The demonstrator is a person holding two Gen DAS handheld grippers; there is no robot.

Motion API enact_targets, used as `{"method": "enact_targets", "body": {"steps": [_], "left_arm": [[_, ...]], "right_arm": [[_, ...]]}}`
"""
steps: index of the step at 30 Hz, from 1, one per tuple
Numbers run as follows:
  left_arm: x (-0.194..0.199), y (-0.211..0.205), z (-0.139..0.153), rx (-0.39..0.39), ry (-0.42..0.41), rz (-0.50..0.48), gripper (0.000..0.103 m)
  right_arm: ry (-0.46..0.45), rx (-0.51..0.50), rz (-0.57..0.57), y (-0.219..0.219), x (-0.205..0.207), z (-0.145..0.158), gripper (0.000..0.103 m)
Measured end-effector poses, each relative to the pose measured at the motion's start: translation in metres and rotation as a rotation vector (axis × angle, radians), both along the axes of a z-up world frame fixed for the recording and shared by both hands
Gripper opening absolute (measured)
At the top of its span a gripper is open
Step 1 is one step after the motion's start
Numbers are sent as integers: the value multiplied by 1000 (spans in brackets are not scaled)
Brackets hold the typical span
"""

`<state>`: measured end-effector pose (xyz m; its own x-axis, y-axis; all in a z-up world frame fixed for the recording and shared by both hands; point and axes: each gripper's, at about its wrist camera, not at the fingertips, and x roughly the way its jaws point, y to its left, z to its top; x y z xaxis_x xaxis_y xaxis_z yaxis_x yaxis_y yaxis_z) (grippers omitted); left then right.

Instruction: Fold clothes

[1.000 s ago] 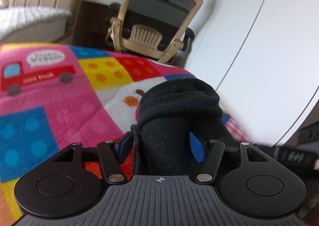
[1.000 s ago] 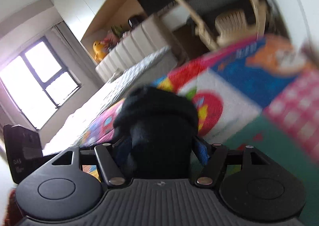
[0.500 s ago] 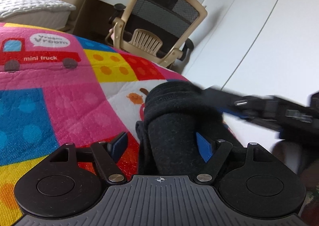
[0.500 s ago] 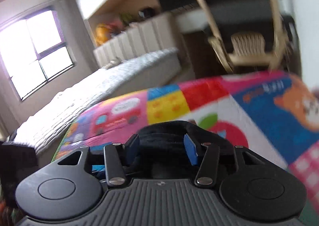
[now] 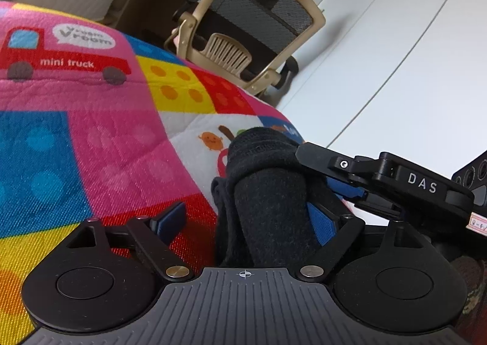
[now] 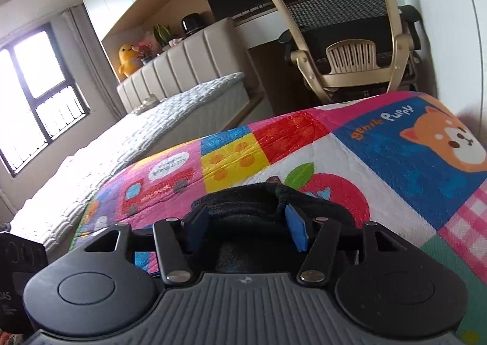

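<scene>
Garment: rolled black sock bundle (image 5: 268, 202), low centre of the left wrist frame, lying on the patchwork play quilt (image 5: 91, 144).
Left gripper (image 5: 246, 220): fingers spread; left pad clear of the roll, right pad against it.
Right gripper (image 6: 246, 223): blue pads (image 6: 296, 230) at either side of the bundle's top; clamping cannot be determined.
Background: beige mesh office chair (image 6: 344, 25), upper right; bed (image 6: 158, 119), left.

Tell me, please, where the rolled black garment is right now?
The rolled black garment sits low and centre in both wrist views, on the colourful play mat between the left claw's pads, beside the apple print.
</scene>
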<state>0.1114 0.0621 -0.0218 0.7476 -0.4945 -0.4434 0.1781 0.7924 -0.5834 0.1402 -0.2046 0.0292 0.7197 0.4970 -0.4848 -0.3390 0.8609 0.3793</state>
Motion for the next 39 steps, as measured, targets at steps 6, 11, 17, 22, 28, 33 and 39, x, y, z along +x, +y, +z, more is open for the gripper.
{"method": "enact_targets", "body": {"steps": [6, 11, 17, 22, 28, 33, 39], "left_arm": [[1, 2, -2, -25, 0, -7, 92], [1, 3, -3, -33, -6, -15, 92], [-1, 3, -1, -31, -19, -11, 88], [-1, 0, 0, -24, -31, -28, 82], [-4, -3, 2, -15, -43, -40, 72], [4, 4, -6, -81, -1, -44, 75], [5, 6, -8, -108, 9, -49, 77]], "right_arm": [[-11, -76, -28, 21, -5, 3, 83], [-39, -160, -37, 32, -12, 7, 91], [-93, -174, -208, 3, -36, 23, 102], [39, -48, -208, -20, -34, 1, 102], [197, 102, -205, -47, -33, -24, 102], [180, 124, -167, -50, -30, -39, 103], [77, 154, -147, -53, -39, -50, 103]]}}
